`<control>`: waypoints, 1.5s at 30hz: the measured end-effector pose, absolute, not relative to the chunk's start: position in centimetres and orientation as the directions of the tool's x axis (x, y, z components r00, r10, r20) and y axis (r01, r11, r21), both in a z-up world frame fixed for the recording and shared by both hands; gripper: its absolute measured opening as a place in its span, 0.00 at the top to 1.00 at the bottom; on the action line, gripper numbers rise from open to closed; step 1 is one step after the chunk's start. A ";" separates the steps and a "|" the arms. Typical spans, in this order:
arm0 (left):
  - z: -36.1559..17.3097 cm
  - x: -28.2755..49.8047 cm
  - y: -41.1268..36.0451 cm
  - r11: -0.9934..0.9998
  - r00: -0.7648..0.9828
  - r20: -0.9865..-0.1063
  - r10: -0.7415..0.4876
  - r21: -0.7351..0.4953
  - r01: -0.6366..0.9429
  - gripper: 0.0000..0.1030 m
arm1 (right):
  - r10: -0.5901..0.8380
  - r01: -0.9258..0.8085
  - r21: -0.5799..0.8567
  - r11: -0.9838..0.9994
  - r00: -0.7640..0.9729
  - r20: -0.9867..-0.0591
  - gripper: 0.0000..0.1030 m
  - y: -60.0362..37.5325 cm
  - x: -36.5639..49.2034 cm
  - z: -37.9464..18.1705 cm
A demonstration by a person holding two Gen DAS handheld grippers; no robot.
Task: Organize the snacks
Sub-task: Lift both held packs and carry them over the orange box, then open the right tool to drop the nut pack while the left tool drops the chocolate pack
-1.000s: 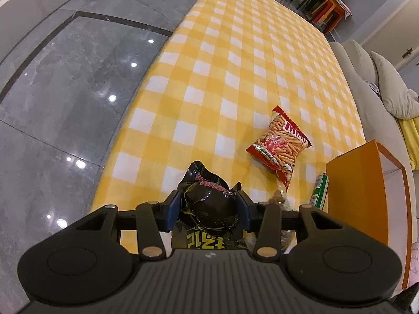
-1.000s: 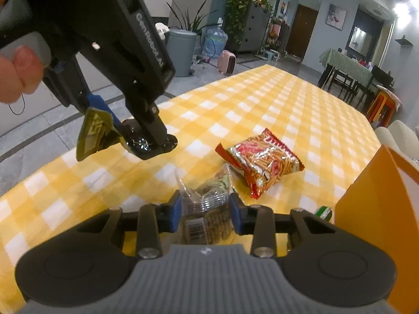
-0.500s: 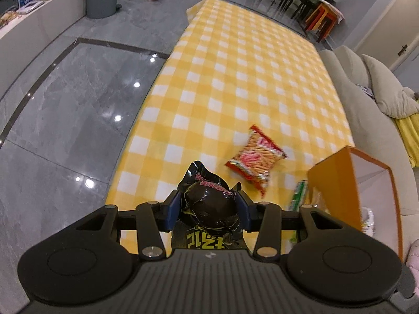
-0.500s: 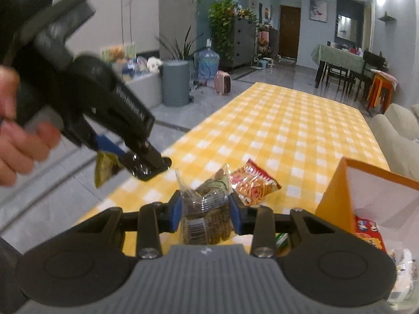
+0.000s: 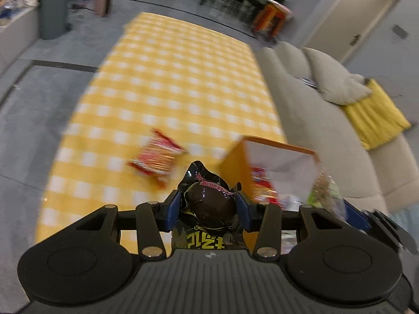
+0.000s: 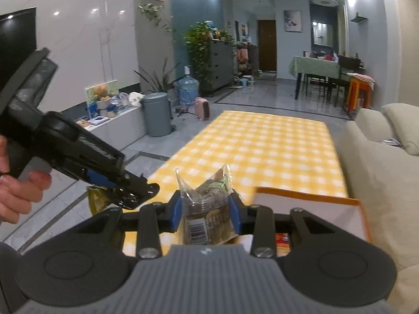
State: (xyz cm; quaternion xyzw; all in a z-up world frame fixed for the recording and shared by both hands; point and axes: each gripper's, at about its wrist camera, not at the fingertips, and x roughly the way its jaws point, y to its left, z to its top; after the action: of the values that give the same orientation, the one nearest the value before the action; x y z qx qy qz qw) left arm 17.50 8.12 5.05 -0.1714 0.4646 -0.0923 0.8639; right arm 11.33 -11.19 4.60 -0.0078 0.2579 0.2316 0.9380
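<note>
I hold two snack packets now, one in each claw, both in the air above the near end of the bench (image 5: 162,83) with the yellow checked cloth. The dark packet (image 5: 210,204) in my left claw (image 5: 209,209) looks light and puffed, with shiny foil that can slip, so I judge the best hold is across its middle, where the blue pads already press from both sides. The clear packet (image 6: 207,209) in my right claw (image 6: 205,210) is soft, thin plastic with small pieces inside that may break; I think a gentle squeeze on its lower half is enough. Both claws are narrowed onto their packets, not fully closed, and each packet sticks up between the pads. The orange box (image 5: 272,162) stands just beside, at the right edge of the bench, with other packets inside. The red packet (image 5: 157,157) lies flat on the cloth, not yet taken
</note>
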 end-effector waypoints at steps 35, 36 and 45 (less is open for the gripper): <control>-0.7 22.3 -2.4 0.959 0.493 -0.823 -0.283 -0.251 0.132 0.50 | 0.049 -0.122 -0.020 0.992 0.535 -0.843 0.64 -20.0 29.8 -7.5; -0.7 22.2 -2.4 0.962 0.499 -0.823 -0.273 -0.240 0.132 0.50 | 0.043 -0.108 -0.018 0.994 0.534 -0.845 0.62 -19.9 29.9 -7.8; -0.6 22.4 -2.1 0.963 0.499 -0.824 -0.269 -0.243 0.119 0.50 | 0.092 -0.056 0.073 0.996 0.572 -0.815 0.59 -20.7 28.9 -7.0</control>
State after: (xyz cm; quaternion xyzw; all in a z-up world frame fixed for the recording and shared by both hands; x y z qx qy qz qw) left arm 22.39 -2.05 -0.58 -0.0771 0.4877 -0.1123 0.8623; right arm 28.89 -20.68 -7.05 0.0194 0.4605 0.0416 0.8865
